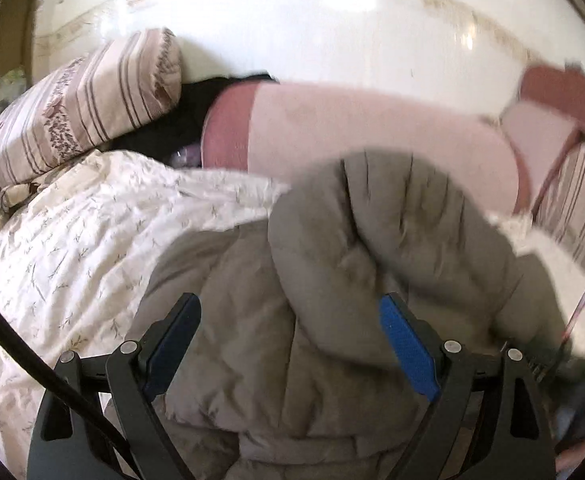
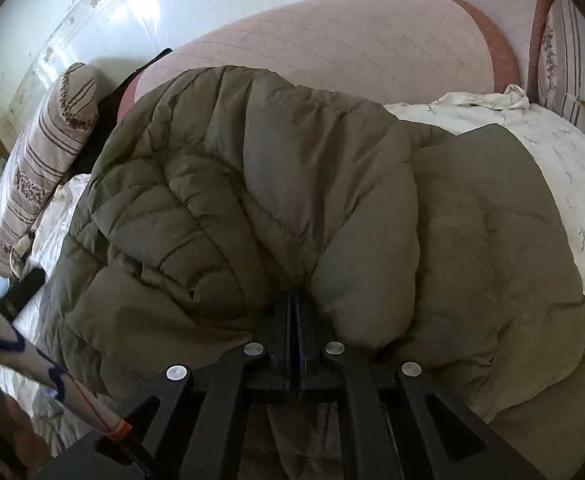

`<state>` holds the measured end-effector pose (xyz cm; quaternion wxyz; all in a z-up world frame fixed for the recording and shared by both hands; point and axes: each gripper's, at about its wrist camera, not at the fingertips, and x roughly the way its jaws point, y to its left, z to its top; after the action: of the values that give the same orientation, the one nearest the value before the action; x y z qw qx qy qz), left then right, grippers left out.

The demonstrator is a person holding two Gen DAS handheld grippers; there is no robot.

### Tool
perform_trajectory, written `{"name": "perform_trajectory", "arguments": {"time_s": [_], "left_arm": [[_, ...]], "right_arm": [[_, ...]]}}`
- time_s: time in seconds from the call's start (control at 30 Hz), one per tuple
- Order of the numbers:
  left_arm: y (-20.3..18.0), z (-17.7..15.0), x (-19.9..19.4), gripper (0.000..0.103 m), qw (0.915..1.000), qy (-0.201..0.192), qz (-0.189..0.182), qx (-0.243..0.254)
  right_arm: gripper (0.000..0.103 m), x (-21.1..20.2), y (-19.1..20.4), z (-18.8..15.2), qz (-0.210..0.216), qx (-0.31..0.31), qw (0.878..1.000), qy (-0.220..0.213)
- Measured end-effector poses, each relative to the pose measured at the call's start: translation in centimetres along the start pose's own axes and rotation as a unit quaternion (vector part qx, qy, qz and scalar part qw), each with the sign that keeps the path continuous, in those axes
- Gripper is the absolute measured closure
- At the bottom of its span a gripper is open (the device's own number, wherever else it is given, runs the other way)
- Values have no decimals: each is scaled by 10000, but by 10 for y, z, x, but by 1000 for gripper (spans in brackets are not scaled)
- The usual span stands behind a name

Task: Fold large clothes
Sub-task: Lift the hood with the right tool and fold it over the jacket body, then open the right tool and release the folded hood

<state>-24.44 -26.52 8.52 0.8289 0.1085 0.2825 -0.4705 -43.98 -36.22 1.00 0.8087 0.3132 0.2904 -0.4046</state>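
An olive-grey puffer jacket [image 2: 276,184] lies bunched on a bed with a white floral cover [image 2: 564,168]. My right gripper [image 2: 294,304] is shut on a pinch of the jacket's quilted fabric, which billows up and over ahead of its fingers. In the left wrist view the same jacket [image 1: 364,232] looks blurred, a raised fold standing above the flat part. My left gripper [image 1: 288,320] hovers over the jacket with its blue pads [image 1: 406,352] wide apart and nothing pressed between them.
A long pink bolster [image 1: 372,132] lies along the white wall behind the jacket. A striped pillow [image 1: 76,108] leans at the left, with dark cloth [image 1: 172,120] beside it. Another striped cushion [image 2: 576,68] stands at the right. The floral cover [image 1: 72,240] spreads to the left.
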Motion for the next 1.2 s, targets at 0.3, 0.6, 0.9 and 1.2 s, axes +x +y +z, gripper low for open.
{"name": "perform_trajectory", "arguments": {"time_s": [0.3, 0.6, 0.9, 1.2], "left_arm": [[-7, -21, 51, 12, 9949, 985, 185, 144], [-11, -22, 51, 12, 9944, 997, 241, 249], [-13, -22, 50, 12, 9944, 964, 289, 323], [-2, -7, 28, 12, 9981, 589, 161, -56]], "right_arm": [[100, -8, 1, -5, 8, -148, 9999, 39], [81, -47, 32, 0, 317, -455, 9970, -546], [73, -21, 29, -10, 310, -347, 9989, -54], [73, -73, -12, 22, -116, 91, 9961, -869]]}}
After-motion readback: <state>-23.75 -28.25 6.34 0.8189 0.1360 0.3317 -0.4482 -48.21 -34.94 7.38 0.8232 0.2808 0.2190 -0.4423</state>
